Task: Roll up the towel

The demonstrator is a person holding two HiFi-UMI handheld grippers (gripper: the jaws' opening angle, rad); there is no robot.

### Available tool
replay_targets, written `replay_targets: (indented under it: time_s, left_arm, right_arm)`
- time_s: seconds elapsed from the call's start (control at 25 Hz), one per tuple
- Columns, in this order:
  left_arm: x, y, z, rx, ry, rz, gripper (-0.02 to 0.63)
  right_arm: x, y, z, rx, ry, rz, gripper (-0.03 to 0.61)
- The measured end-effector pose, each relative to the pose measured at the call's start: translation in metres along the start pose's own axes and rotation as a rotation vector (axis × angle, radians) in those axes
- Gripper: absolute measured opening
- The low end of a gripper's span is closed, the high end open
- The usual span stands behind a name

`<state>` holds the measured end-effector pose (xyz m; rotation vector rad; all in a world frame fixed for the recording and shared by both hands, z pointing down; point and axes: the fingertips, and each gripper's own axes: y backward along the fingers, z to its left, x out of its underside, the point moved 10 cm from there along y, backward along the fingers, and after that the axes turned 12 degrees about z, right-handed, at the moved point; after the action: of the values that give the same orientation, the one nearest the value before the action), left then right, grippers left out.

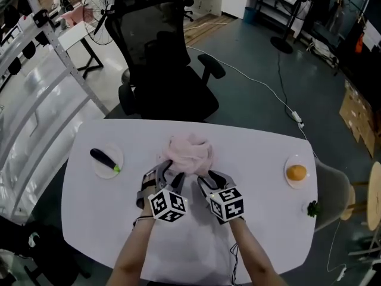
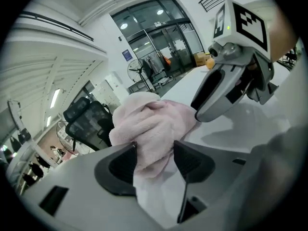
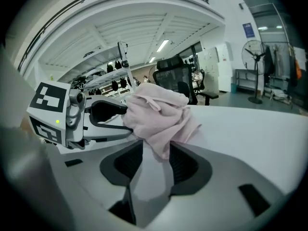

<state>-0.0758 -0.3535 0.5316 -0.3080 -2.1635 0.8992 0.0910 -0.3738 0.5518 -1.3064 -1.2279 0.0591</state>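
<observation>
My left gripper is clamped on the towel's near side; my right gripper, just beside it, pinches a hanging fold; the towel sits bunched mid-table, nearer the far edge.

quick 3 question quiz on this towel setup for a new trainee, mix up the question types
1. True or false: the pink towel lies spread flat on the white table.
2. What sits on the small plate near the table's right edge in the head view? A an orange; B a cup; C a spoon.
3. Fill in: between the pads of the left tongs and of the right tongs stands the ____.
Key: 1 false, it is bunched in a heap. 2 A. 3 towel.
</observation>
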Motion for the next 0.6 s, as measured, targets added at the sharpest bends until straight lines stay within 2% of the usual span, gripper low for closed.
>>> replay_targets:
  time_s: [0.12, 0.2, 0.24, 0.32, 0.44, 0.6]
  left_arm:
    - [0.001, -0.009, 0.006, -0.042, 0.027, 0.026, 0.236]
    - [0.001, -0.01, 0.01, -0.055, 0.054, 0.029, 0.189]
    - [0.001, -0.01, 0.011, -0.058, 0.066, 0.029, 0.142]
    - [0.001, -0.009, 0.013, -0.059, 0.075, 0.03, 0.121]
    - [0.0, -0.003, 0.015, -0.067, 0.076, 0.019, 0.081]
    - [-0.006, 0.011, 0.026, -0.071, 0.121, -0.032, 0.065]
  right_arm:
    - [-0.004, -0.008, -0.002, 0.003, -0.001, -0.013, 0.144]
    - [-0.006, -0.009, -0.003, -0.002, -0.005, -0.028, 0.105]
    - [-0.006, -0.009, -0.003, -0.007, -0.011, -0.033, 0.077]
    - [-0.004, -0.009, -0.004, -0.014, -0.023, -0.037, 0.029]
    - [-0.003, -0.005, -0.004, -0.009, -0.022, -0.036, 0.023]
    - [-0.01, 0.005, -0.002, 0.005, -0.01, -0.054, 0.02]
